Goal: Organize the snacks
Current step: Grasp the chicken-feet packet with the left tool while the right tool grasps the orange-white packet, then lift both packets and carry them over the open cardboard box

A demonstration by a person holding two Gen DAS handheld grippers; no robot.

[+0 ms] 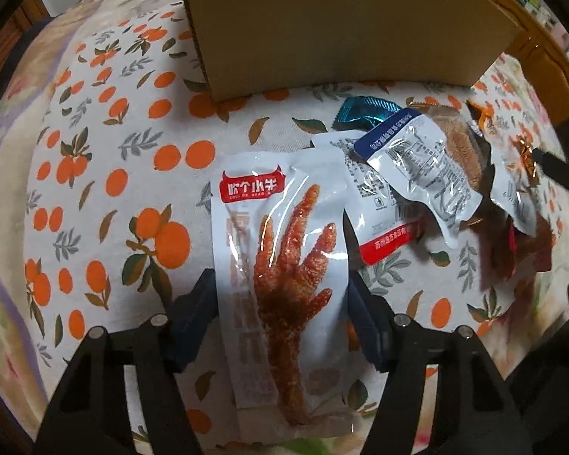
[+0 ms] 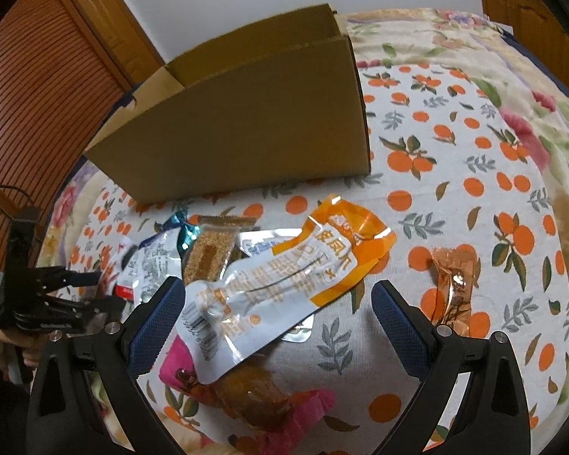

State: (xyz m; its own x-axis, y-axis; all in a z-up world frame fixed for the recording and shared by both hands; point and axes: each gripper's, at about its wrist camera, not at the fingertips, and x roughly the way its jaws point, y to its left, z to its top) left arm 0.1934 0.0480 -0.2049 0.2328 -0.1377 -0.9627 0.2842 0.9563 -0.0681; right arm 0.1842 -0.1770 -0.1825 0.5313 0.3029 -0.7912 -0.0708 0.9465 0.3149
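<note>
In the left wrist view a white chicken-foot packet [image 1: 284, 276] with a red label lies on the orange-print cloth between the fingers of my left gripper [image 1: 280, 295]; the jaws touch its two edges. Beside it lies a pile of snacks: a white and blue packet [image 1: 421, 167] and a teal wrapper [image 1: 364, 113]. In the right wrist view my right gripper [image 2: 277, 303] is open over an orange and white packet [image 2: 284, 284], without holding it. A sesame bar [image 2: 208, 258] and a pink packet [image 2: 269, 409] lie nearby. A cardboard box [image 2: 246, 121] stands behind.
A gold candy wrapper [image 2: 455, 284] lies apart at the right. The box [image 1: 341, 26] stands just beyond the pile. The left gripper's body [image 2: 45, 295] shows at the left edge of the right wrist view. Wooden doors [image 2: 38, 94] stand behind the bed.
</note>
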